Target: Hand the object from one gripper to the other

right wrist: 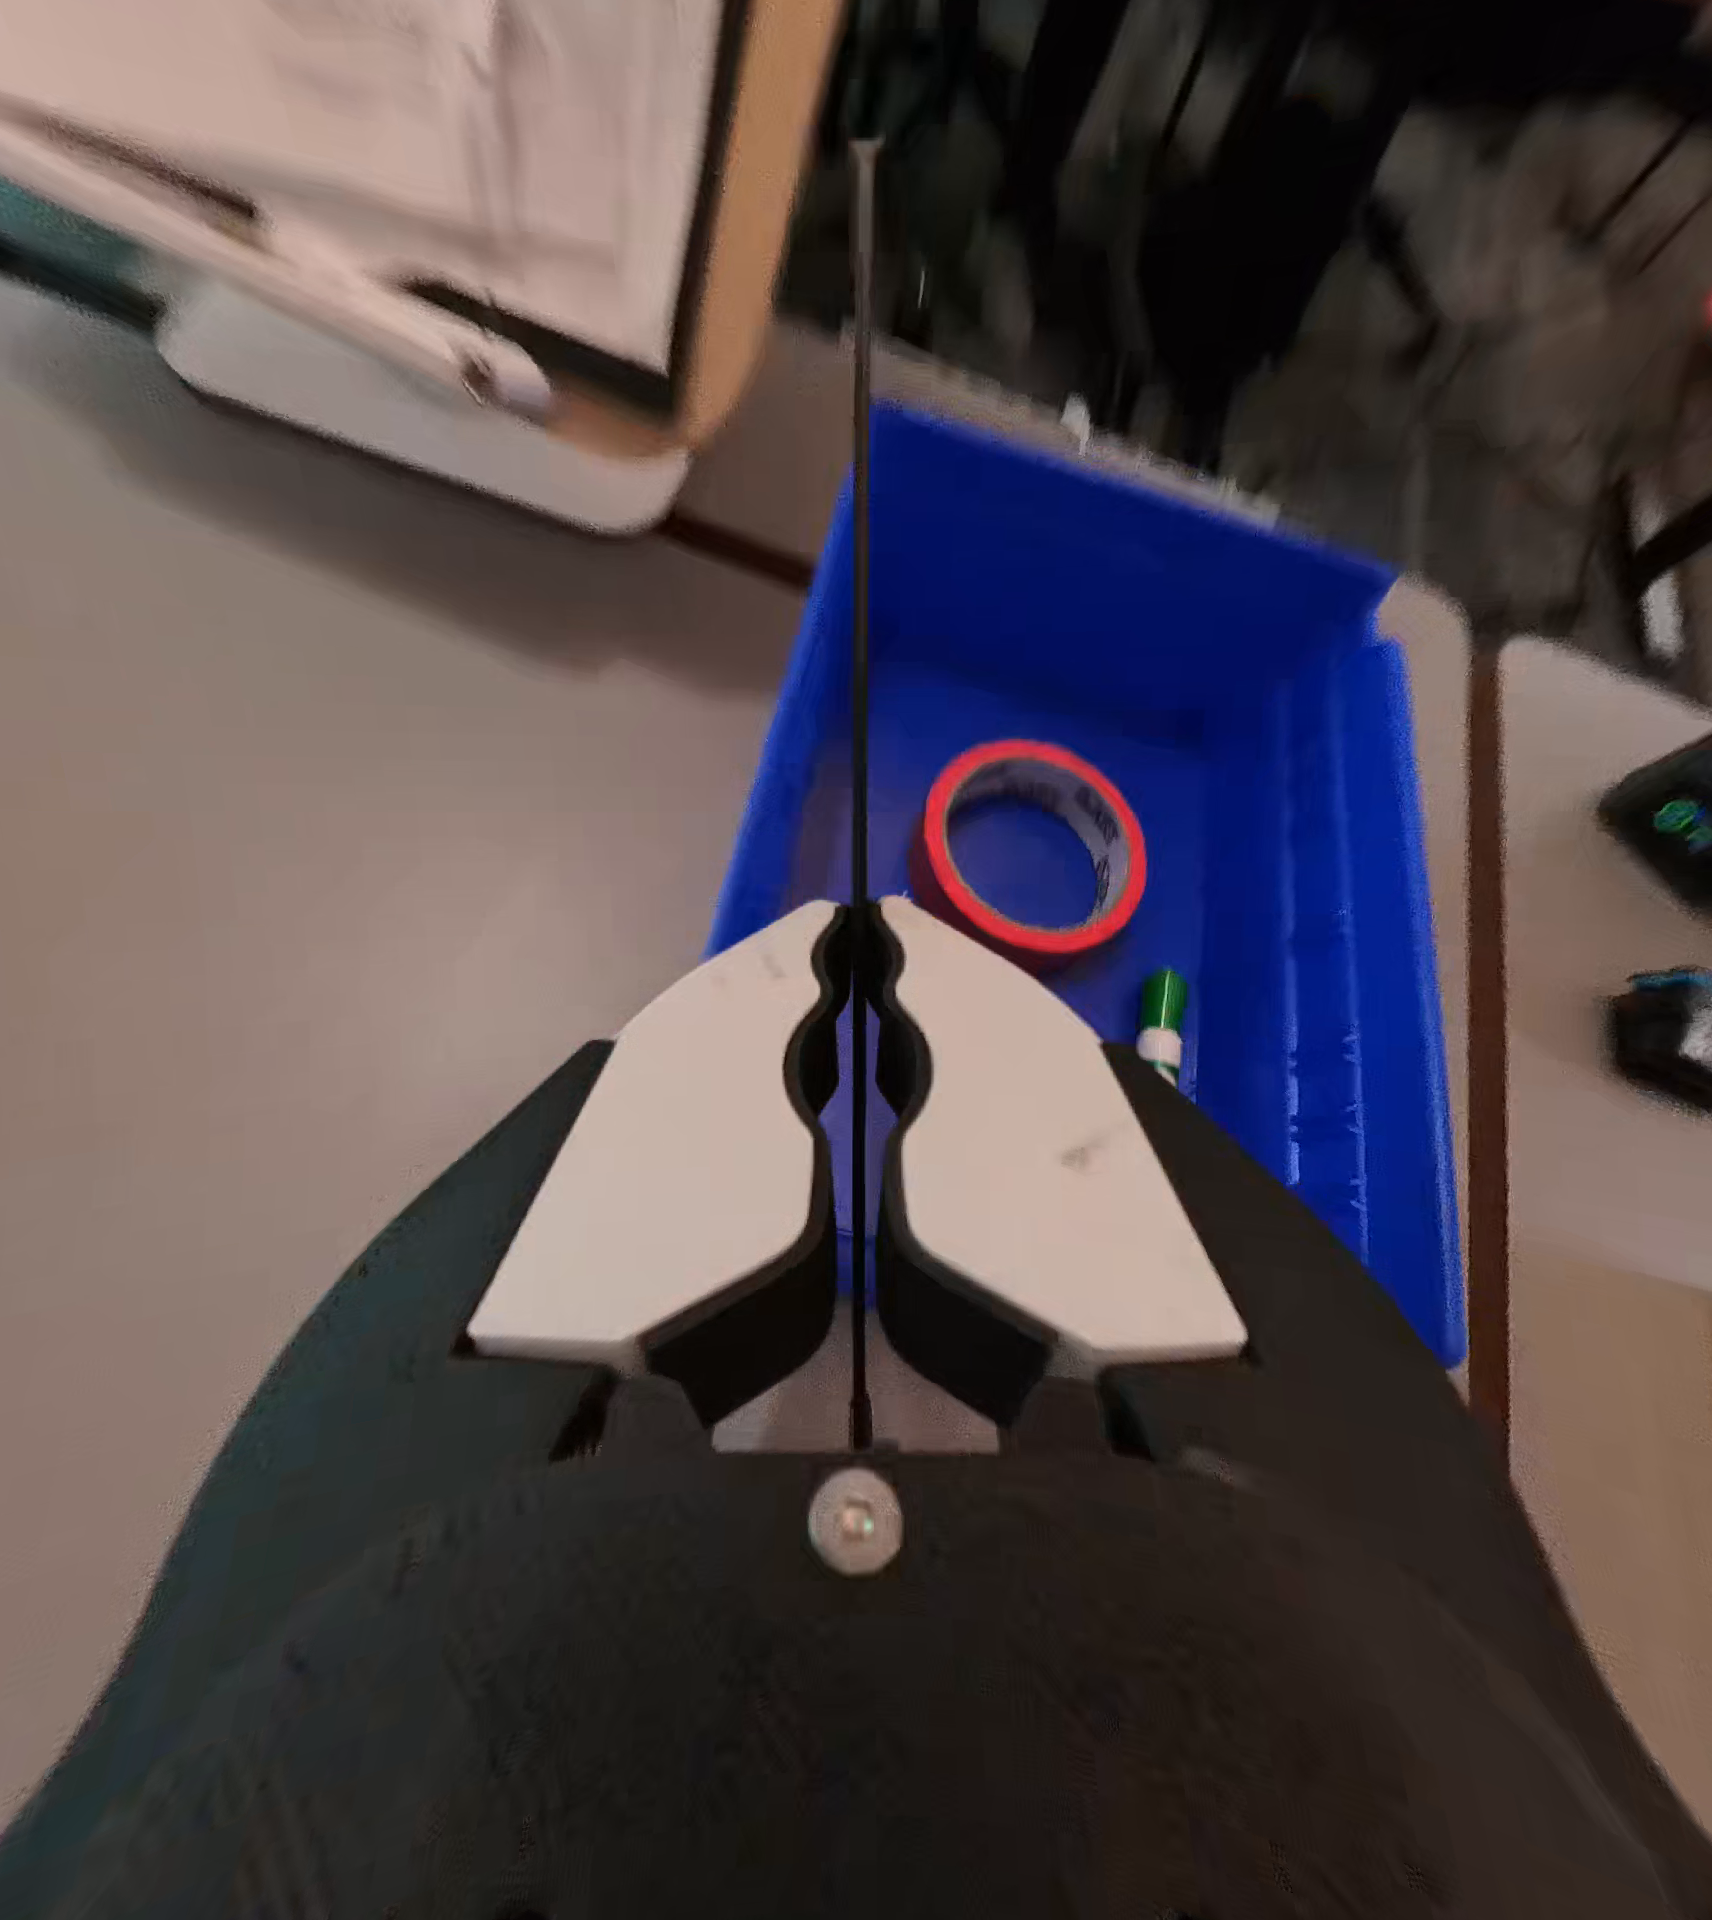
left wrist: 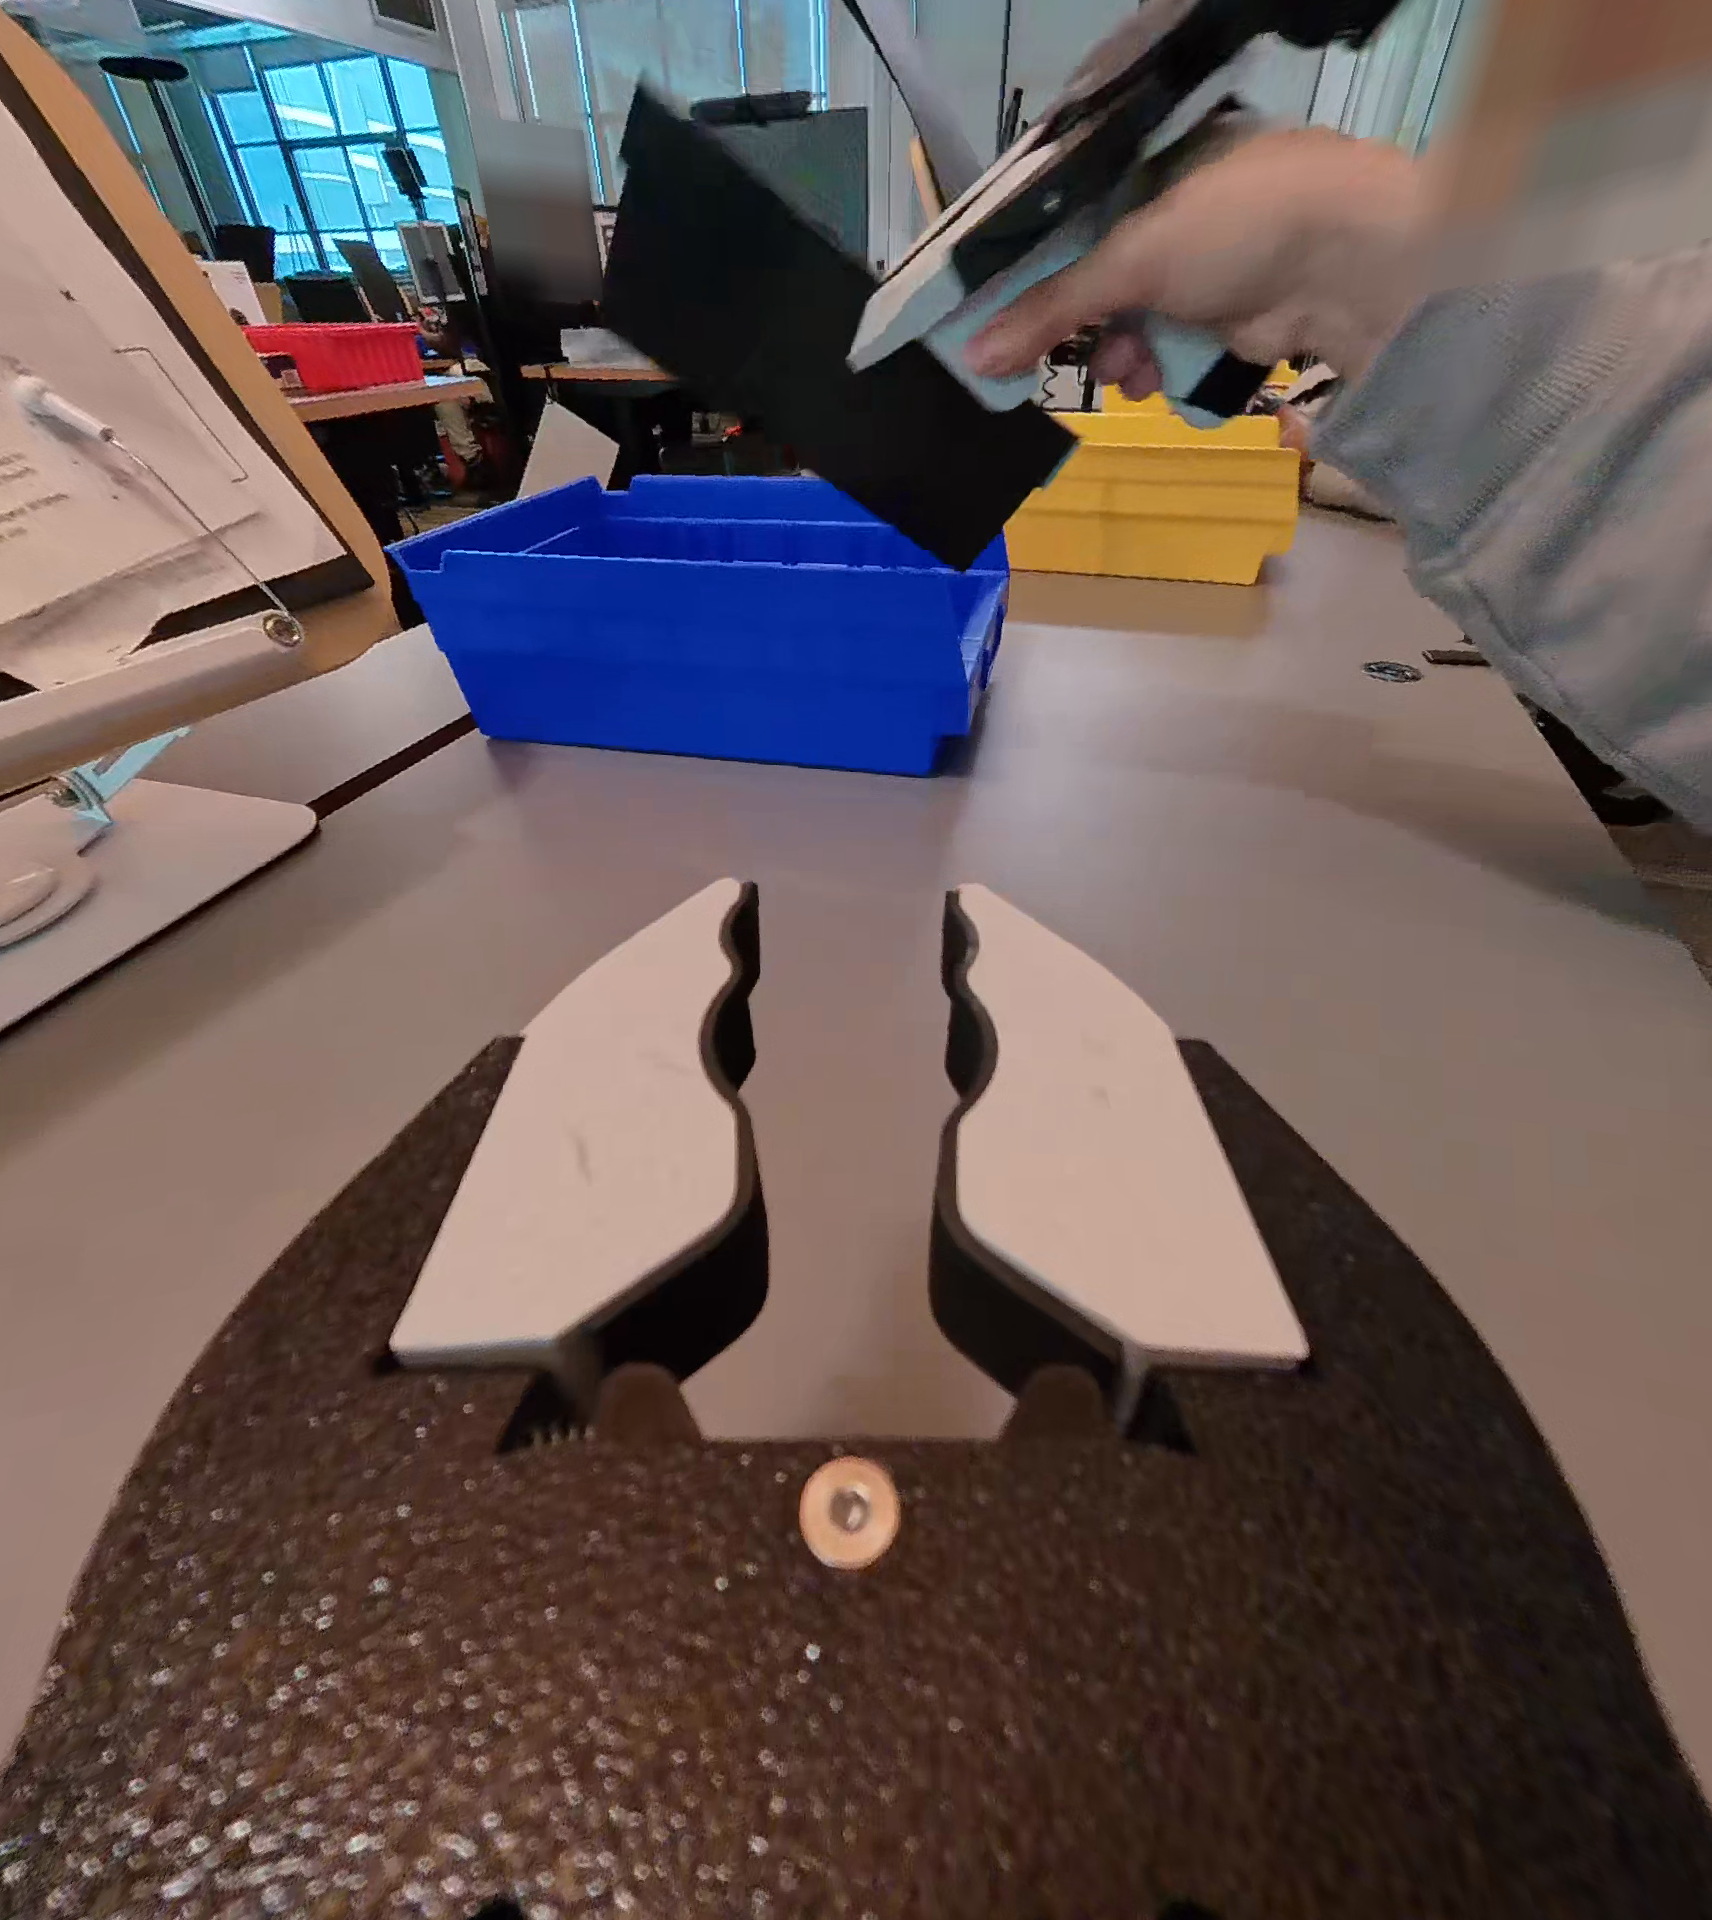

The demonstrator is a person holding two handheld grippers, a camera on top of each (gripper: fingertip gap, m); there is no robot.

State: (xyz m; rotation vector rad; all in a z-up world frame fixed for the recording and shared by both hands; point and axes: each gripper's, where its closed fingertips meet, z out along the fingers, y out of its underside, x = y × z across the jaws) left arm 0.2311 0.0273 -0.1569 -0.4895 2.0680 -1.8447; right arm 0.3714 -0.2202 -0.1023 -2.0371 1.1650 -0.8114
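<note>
R gripper [right wrist: 860, 914] is clamped on a thin black panel [left wrist: 810, 343], held edge-on above the blue bin [left wrist: 706, 644]. L gripper [left wrist: 850, 914] sits low w/ jaws wide, empty, well short of the bin. Risk: the panel pivots or slips in that narrow pinch before L gets hold, dropping into the bin onto the red tape roll [right wrist: 1036, 847].

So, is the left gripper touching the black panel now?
Apart. The left wrist view shows the left gripper open and empty low over the table, while the black panel hangs above the blue bin, held by the right gripper.
</note>
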